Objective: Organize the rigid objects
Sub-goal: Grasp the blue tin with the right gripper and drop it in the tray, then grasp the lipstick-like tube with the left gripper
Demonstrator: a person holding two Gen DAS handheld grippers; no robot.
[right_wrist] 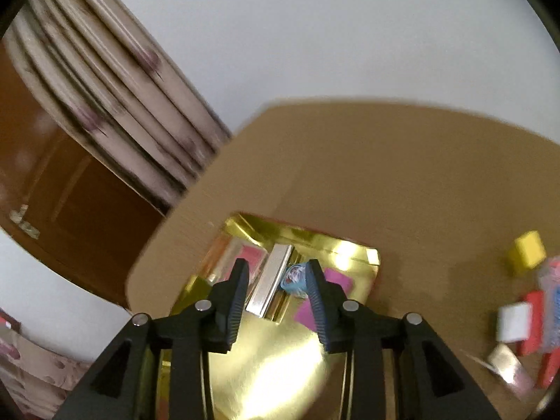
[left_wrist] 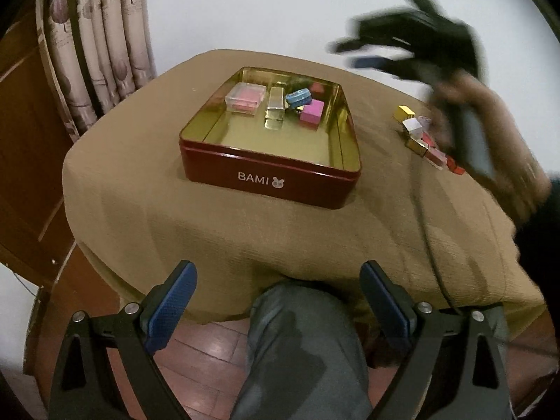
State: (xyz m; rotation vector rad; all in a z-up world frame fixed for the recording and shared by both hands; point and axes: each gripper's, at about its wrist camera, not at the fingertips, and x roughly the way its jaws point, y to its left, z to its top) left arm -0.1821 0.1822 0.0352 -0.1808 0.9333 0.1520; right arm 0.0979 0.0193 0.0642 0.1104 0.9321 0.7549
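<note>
A red BAMI tin [left_wrist: 269,175] with a gold inside stands on the tan cloth; it also shows in the right wrist view [right_wrist: 371,255]. In it lie a clear box with pink inside [left_wrist: 245,98], a silver bar [left_wrist: 275,103], a blue oval tin [left_wrist: 298,97] and a pink cube [left_wrist: 312,112]. My left gripper [left_wrist: 278,280] is open and empty, low at the table's near edge. My right gripper [right_wrist: 278,276] is open and empty above the tin, over the silver bar [right_wrist: 271,285] and blue tin [right_wrist: 294,278]. It appears blurred in the left wrist view [left_wrist: 364,54].
Loose small boxes lie on the cloth right of the tin: a gold cube [left_wrist: 404,113], a white one [left_wrist: 413,126], red ones [left_wrist: 455,166], and in the right wrist view a yellow cube [right_wrist: 528,252]. A curtain [left_wrist: 94,52] hangs at the left. My knee [left_wrist: 301,343] is below the table.
</note>
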